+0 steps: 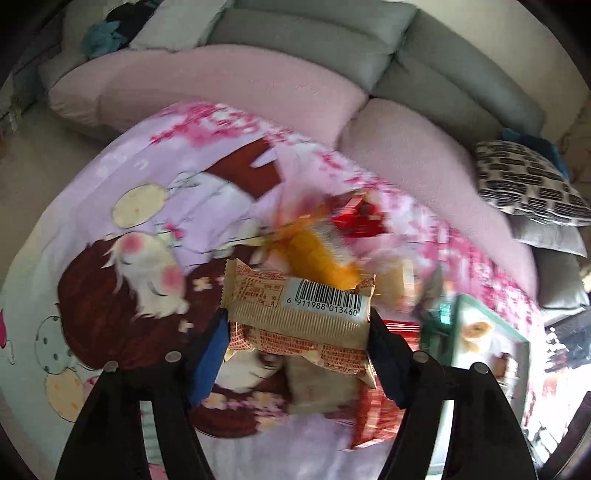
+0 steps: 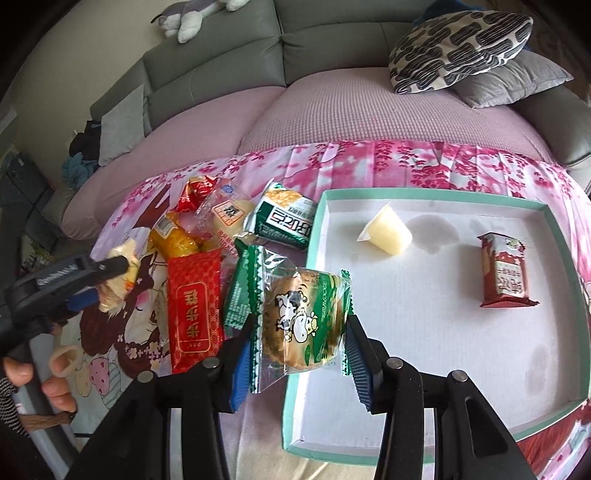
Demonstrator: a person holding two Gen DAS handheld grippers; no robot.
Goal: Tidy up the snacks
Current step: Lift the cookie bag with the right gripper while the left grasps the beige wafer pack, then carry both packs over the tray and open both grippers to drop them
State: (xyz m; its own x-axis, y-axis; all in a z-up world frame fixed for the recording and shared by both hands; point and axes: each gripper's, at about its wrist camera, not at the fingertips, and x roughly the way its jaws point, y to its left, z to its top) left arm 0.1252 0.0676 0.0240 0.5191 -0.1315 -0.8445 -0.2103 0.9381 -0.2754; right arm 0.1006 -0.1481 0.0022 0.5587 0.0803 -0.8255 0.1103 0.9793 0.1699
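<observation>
My left gripper [image 1: 297,325] is shut on a beige snack packet with a barcode [image 1: 295,310], held above the snack pile; it also shows in the right wrist view [image 2: 110,280] at the left. My right gripper [image 2: 299,332] is shut on a green-edged cow-print cake packet [image 2: 299,317], held over the left rim of the white tray with a teal border [image 2: 424,332]. In the tray lie a pale jelly cup [image 2: 386,230] and a red-brown packet [image 2: 504,271]. A pile of snacks lies left of the tray: a red packet [image 2: 194,306], an orange one [image 2: 173,240], a green-white one [image 2: 284,221].
The snacks and tray lie on a pink floral cartoon cloth [image 2: 406,162] over a table. Behind it stands a sofa with pink seat covers [image 2: 332,107], grey cushions and a black-and-white patterned pillow [image 2: 458,48]. A plush toy [image 2: 192,14] sits on the sofa back.
</observation>
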